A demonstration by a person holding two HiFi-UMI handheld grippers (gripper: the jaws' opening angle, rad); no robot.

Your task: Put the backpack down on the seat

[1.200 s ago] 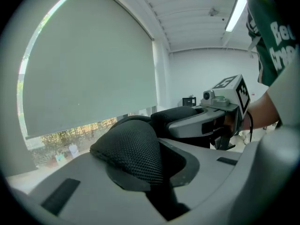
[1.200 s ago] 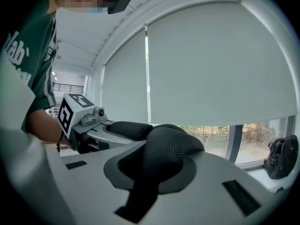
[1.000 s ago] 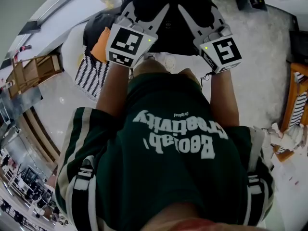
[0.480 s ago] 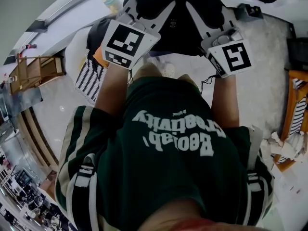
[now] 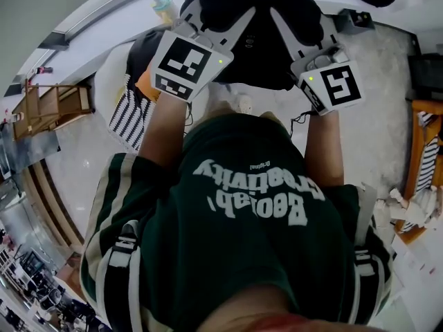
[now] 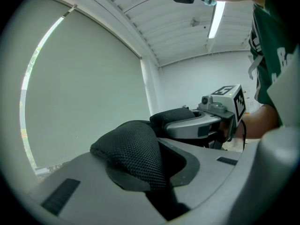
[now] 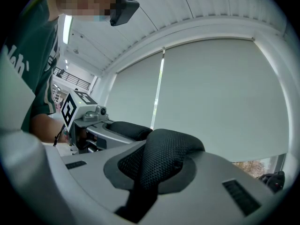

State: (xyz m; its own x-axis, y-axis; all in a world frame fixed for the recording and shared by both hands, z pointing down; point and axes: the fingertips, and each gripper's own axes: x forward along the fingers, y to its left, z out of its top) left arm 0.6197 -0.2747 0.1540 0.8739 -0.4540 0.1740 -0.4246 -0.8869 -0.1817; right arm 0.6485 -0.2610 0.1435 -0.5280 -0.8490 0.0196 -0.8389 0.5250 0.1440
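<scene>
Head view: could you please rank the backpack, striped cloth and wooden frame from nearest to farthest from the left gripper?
1. Backpack, in the left gripper's tongs.
2. Striped cloth, beside the left arm.
3. Wooden frame, far left.

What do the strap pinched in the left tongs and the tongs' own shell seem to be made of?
The strap looks like black mesh fabric over padding, likely synthetic: dimpled open weave, soft bulge. The left tongs look like matte grey moulded plastic: smooth, evenly shaded, rounded edges.
</scene>
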